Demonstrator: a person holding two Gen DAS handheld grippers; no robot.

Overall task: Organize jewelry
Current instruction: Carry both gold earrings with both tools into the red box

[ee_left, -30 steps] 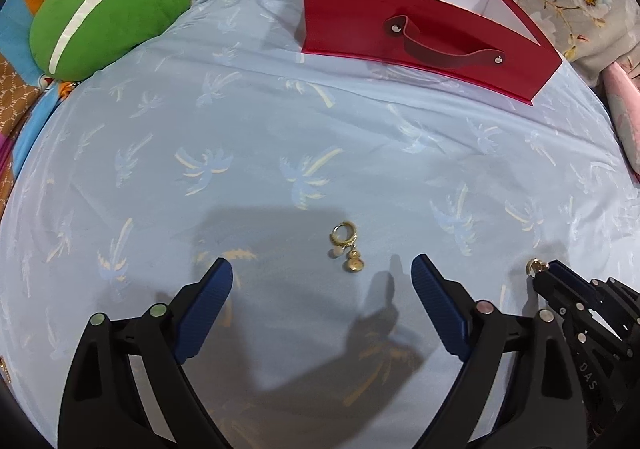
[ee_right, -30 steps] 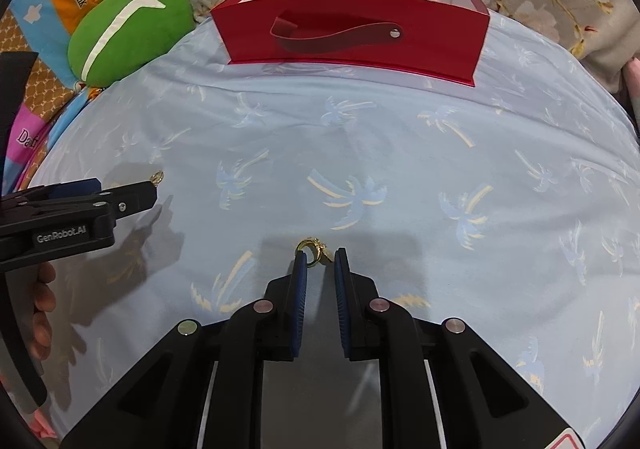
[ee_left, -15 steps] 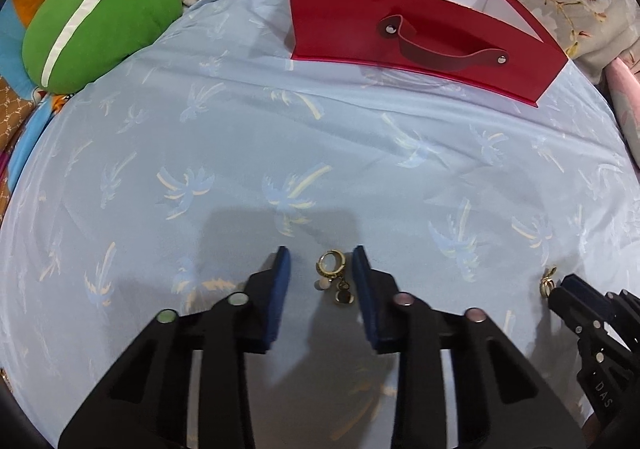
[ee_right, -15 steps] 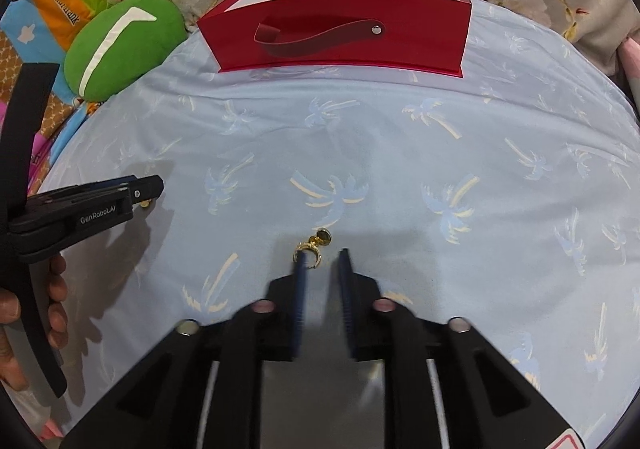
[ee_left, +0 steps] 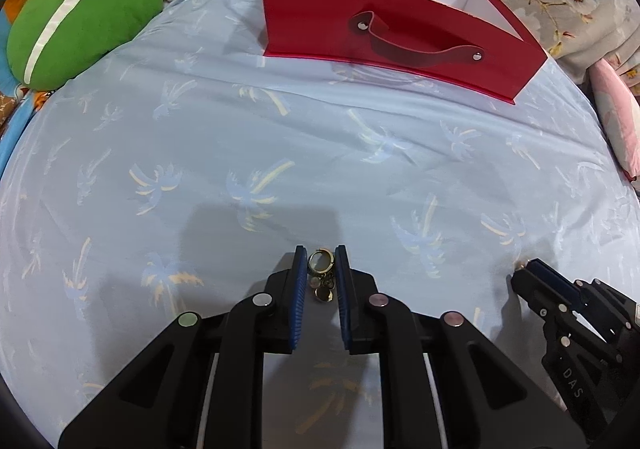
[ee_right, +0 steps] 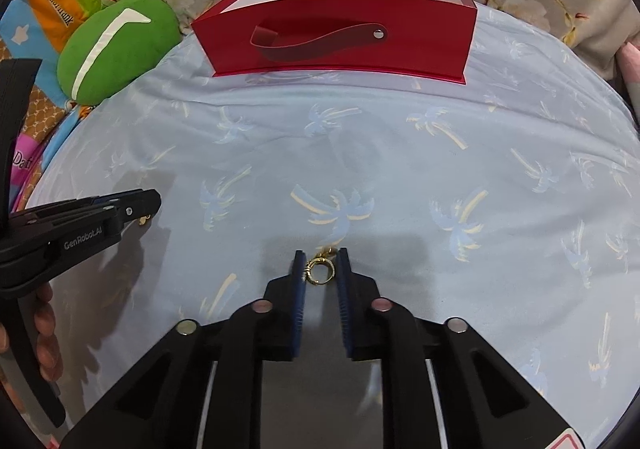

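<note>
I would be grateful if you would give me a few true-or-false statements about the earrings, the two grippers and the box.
1. Each gripper has a gold earring between its fingers. True: the left gripper has closed around one earring, the right gripper around the other earring.
2. The red box holds jewelry. False: its visible white inside looks bare.
3. The green cushion lies inside the box. False: it lies left of it, apart.
4. The box stands on the blue palm-print sheet. True.
</note>
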